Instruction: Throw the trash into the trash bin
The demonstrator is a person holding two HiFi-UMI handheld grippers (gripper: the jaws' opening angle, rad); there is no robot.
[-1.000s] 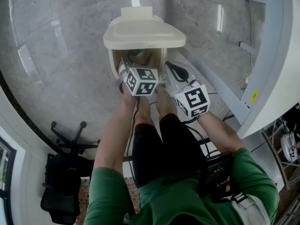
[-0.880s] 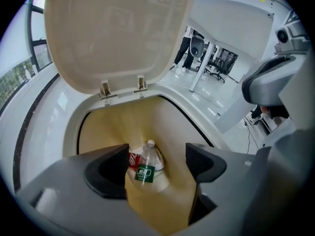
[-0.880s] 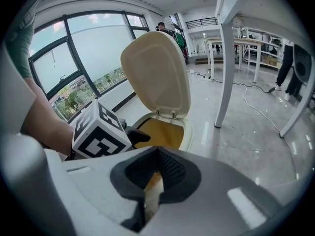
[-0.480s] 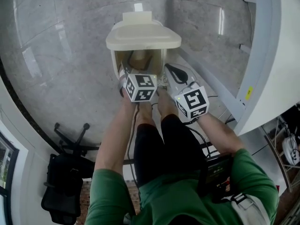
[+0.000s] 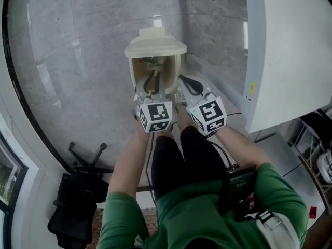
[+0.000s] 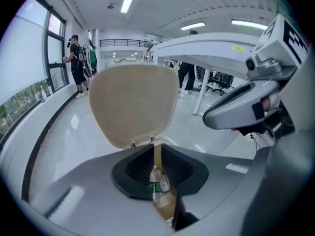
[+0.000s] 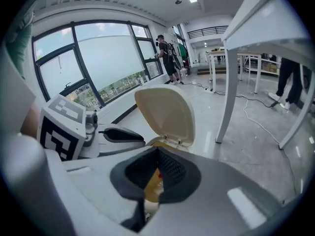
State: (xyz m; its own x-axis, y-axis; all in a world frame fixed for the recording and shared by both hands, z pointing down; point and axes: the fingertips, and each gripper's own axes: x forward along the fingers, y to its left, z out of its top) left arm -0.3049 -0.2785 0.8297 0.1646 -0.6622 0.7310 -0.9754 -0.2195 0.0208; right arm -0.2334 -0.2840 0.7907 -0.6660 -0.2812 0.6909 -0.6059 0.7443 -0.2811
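The fingers of my left gripper (image 6: 156,156) have just been closing and now stand almost together, nothing between them. Those of my right gripper (image 7: 156,170) are together too, empty. Both point toward 12 o'clock, down at the open trash bin (image 5: 136,71) — through the left slit I see the trash, a green-labelled bottle (image 6: 155,181), lying inside, well beyond the tips. Behind it the cream lid (image 6: 134,102) stands raised over grey floor (image 5: 78,61).
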